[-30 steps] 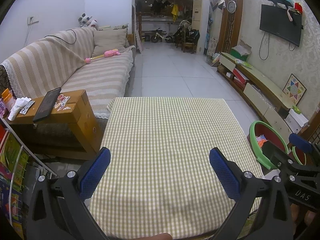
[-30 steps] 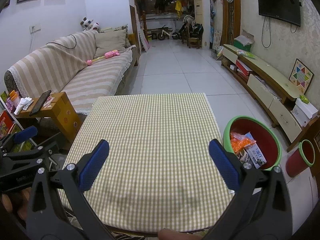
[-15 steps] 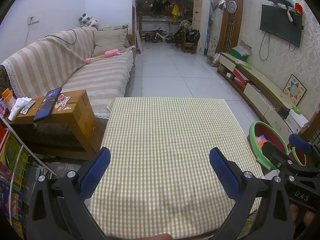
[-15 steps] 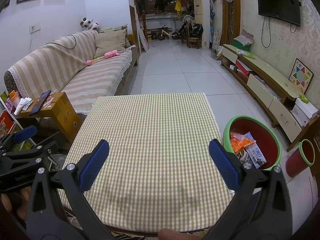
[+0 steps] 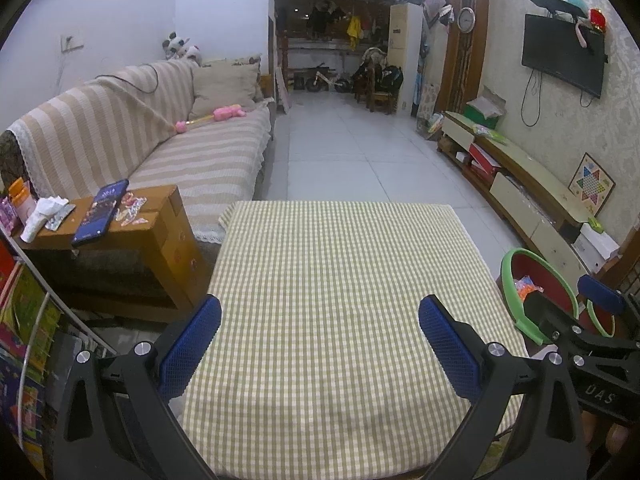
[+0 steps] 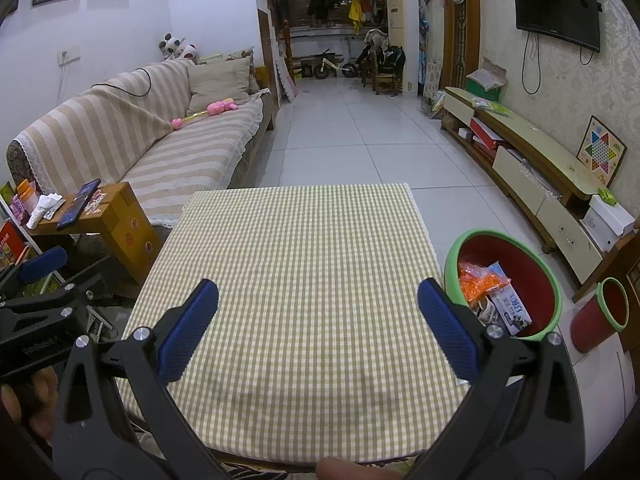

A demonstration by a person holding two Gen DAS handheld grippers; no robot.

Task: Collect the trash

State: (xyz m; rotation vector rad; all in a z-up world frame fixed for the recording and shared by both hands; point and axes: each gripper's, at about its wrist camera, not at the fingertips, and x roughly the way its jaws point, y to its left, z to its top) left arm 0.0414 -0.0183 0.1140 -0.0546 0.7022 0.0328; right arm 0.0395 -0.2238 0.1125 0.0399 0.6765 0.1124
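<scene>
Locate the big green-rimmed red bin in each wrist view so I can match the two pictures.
Left wrist view: the bin sits at the right edge, beyond the table's right side, partly hidden by the right tongs.
Right wrist view: the bin is lower right, beside the table, with trash visible inside.
Shared landmark: the checkered tablecloth fills the centre of both views.

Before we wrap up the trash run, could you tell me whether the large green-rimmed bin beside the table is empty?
Not empty. The right wrist view shows the green-rimmed bin holding an orange wrapper and a white carton.
</scene>
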